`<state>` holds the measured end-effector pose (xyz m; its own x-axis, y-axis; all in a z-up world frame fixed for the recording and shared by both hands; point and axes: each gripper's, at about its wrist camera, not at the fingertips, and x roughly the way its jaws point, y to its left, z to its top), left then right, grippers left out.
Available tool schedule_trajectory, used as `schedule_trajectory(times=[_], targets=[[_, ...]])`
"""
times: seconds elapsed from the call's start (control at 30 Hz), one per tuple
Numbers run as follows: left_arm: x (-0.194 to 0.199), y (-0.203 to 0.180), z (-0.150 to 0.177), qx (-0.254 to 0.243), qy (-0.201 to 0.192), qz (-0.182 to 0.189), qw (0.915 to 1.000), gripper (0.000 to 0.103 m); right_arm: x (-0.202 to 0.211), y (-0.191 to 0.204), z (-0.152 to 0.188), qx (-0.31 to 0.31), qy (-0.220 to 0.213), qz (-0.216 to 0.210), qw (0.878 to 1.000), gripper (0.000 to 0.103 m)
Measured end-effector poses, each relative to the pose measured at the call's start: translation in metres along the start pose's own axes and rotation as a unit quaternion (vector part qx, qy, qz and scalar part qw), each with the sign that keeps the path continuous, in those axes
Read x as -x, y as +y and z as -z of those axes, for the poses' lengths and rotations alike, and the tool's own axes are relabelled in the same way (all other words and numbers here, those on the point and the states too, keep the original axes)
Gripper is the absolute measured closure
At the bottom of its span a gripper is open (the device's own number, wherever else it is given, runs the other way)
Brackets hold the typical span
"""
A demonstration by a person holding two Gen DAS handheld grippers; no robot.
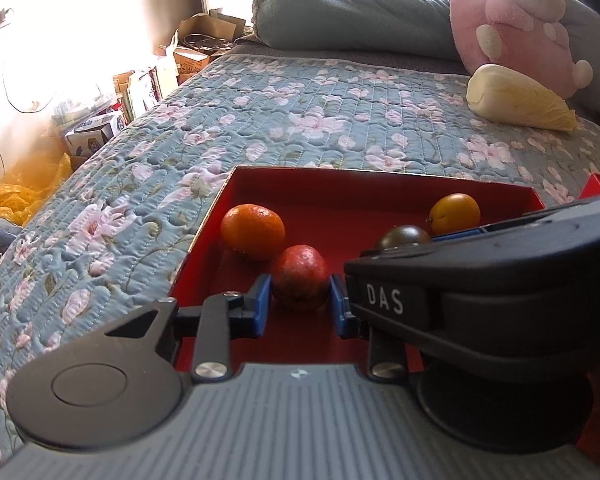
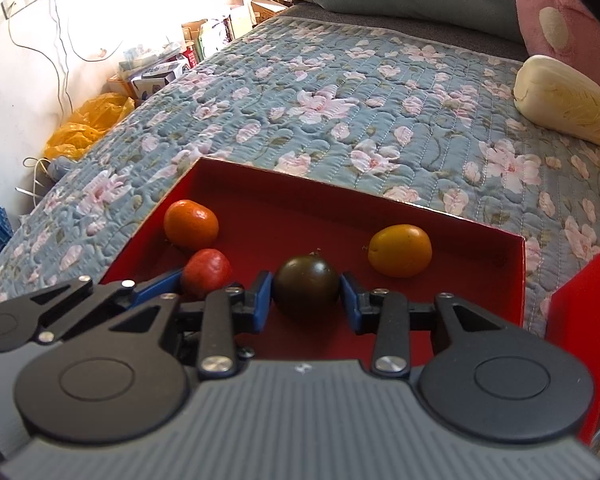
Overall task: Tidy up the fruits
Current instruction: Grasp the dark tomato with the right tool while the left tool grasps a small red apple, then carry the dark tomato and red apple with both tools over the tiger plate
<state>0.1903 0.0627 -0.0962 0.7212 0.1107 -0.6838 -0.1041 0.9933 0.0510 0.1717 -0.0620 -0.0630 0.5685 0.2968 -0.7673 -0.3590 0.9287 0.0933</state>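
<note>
Left tongs (image 1: 300, 306) straddle the red fruit (image 1: 300, 278) inside the red box (image 1: 340, 192) on the bed, blue pads beside its flanks, though real contact can't be judged. Right tongs (image 2: 306, 300) bracket the dark fruit (image 2: 306, 286) the same way, the grip unclear. The orange (image 2: 191, 225) touches the red fruit; the yellow fruit (image 2: 400, 250) sits apart.

left wrist: low, close, facing bed | right wrist: alongside | shared: red box (image 1: 204, 236) (image 2: 148, 236)

Red box (image 2: 514, 276), orange tangerine (image 2: 191, 225), dk-green tomato (image 2: 306, 285), blue-pink floral quilt (image 2: 340, 100), blue pads (image 1: 260, 304)
</note>
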Motion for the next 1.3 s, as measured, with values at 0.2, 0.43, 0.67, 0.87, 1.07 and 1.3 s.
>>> schedule_trajectory(times=[0.2, 0.43, 0.67, 0.87, 1.07, 1.3], targets=[[0.006, -0.001, -0.001, 0.006, -0.003, 0.012, 0.9999, 0.067, 0.021, 0.003, 0.001, 0.009, -0.033, 0.005, 0.999, 0.063], [0.027, -0.012, -0.002, -0.008, -0.023, 0.028, 0.9993, 0.067, 0.057, -0.008, 0.012, -0.026, -0.063, 0.024, 0.997, 0.063], [0.059, -0.021, 0.004, -0.005, -0.032, 0.044, 0.9985, 0.068, 0.100, -0.024, 0.036, -0.076, -0.090, 0.024, 0.993, 0.063], [0.091, -0.037, 0.009, -0.020, -0.049, 0.050, 0.9973, 0.068, 0.138, -0.029, 0.059, -0.083, -0.109, 0.023, 0.990, 0.063], [0.118, -0.054, 0.016, -0.053, -0.064, 0.055, 0.9950, 0.068, 0.174, -0.038, 0.084, -0.096, -0.128, 0.018, 0.987, 0.063], [0.143, -0.069, 0.022, -0.059, -0.074, 0.078, 0.9924, 0.068, 0.211, -0.054, 0.106, -0.092, -0.147, 0.035, 0.984, 0.063]])
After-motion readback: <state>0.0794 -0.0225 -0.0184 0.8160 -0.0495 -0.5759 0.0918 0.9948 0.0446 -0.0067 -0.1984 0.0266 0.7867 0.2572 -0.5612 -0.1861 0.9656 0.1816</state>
